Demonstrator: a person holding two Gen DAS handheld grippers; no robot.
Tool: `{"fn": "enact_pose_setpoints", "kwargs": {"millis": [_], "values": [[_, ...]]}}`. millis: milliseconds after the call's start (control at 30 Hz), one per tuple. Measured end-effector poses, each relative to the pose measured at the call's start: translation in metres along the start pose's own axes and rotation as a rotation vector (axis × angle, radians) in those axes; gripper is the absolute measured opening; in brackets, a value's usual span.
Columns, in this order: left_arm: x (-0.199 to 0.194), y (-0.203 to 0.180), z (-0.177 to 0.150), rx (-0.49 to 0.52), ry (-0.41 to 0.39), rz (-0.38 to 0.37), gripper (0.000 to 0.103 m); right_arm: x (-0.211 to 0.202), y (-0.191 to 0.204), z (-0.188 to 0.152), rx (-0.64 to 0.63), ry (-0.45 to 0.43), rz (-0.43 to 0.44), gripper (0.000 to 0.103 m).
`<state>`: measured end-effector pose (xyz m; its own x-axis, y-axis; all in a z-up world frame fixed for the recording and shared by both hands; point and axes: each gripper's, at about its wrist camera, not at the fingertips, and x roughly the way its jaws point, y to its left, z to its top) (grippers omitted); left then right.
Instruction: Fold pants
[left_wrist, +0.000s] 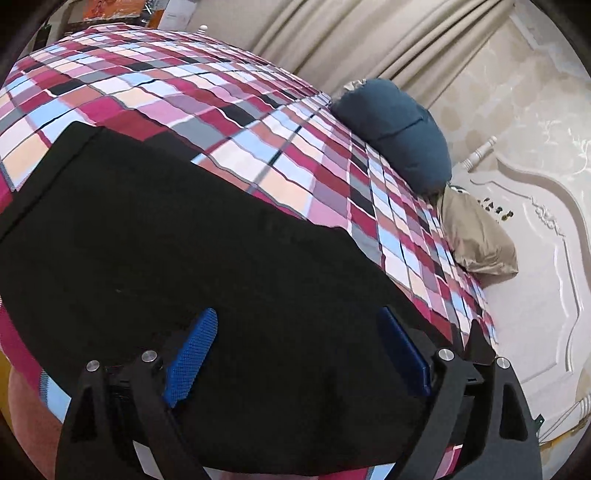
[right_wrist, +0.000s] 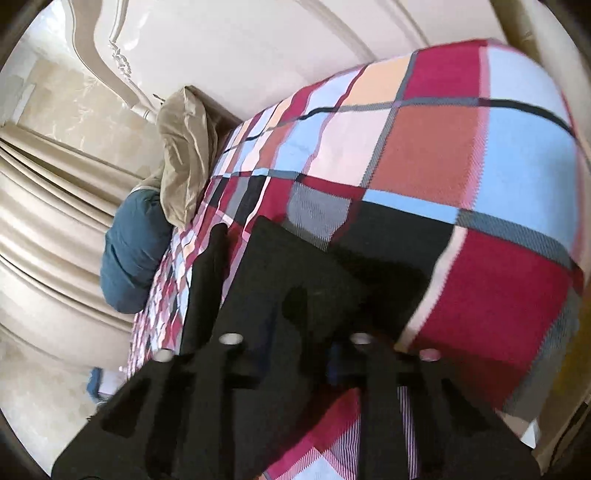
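The black fabric pants lie flat on a bed covered by a checked bedspread in magenta, pale blue, pink, peach and grey squares. In the left wrist view the pants fill the lower left, with a straight edge running diagonally across the bedspread.

The left gripper hovers over the pants with its jaws spread wide. Its two blue textured pads stand well apart, and nothing is clamped between them; only the dark cloth shows below.

The right gripper is closed, with its black fingers drawn together. The view is blurred, and dark cloth lies right at the fingertips, so I cannot tell whether a fold of the pants is pinched there. A black corner of the pants shows just beyond the fingers, against the checked bedspread.

At the far side of the bed, a teal rounded cushion rests beside a tan crumpled pillow, both near the cream carved headboard. Beige pleated curtains hang behind.
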<state>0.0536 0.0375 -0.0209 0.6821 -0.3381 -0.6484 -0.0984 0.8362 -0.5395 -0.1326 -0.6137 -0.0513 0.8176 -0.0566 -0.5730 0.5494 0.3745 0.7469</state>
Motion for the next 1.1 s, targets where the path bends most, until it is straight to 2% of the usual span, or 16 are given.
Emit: {"fn": "enact_pose_setpoints", "kwargs": {"millis": [33,267,633,733,767,833,900,933,1033,1100], "values": [[0.002,-0.002,0.0,0.0,0.002,0.004,0.088,-0.001,0.001,0.002,-0.009,0.002,0.003,0.005],[0.013,-0.005,-0.005,-0.013,0.018,0.046,0.088,-0.002,0.0,0.007,-0.071,-0.005,-0.01,0.005],[0.017,-0.005,-0.007,-0.004,0.019,0.067,0.088,-0.003,-0.021,0.011,-0.008,-0.001,0.036,0.005],[0.017,-0.004,-0.007,-0.008,0.023,0.06,0.088,-0.01,-0.021,0.013,0.004,-0.019,0.023,0.011],[0.017,-0.004,-0.007,-0.013,0.025,0.057,0.088,-0.016,-0.021,0.015,0.002,-0.048,-0.001,0.016],[0.017,-0.003,-0.007,-0.021,0.027,0.047,0.088,-0.032,-0.021,0.022,0.0,-0.116,-0.068,0.016],[0.017,-0.001,-0.007,-0.025,0.028,0.039,0.088,-0.045,-0.016,0.027,-0.007,-0.155,-0.079,0.017],[0.017,-0.001,-0.007,-0.026,0.028,0.037,0.088,-0.051,-0.009,0.029,-0.025,-0.167,-0.079,0.021],[0.016,-0.002,-0.008,-0.022,0.025,0.036,0.088,-0.063,0.039,0.03,-0.167,-0.193,-0.088,0.043],[0.014,-0.002,-0.008,-0.027,0.021,0.034,0.088,-0.059,0.067,0.029,-0.239,-0.175,-0.068,0.047]]}}
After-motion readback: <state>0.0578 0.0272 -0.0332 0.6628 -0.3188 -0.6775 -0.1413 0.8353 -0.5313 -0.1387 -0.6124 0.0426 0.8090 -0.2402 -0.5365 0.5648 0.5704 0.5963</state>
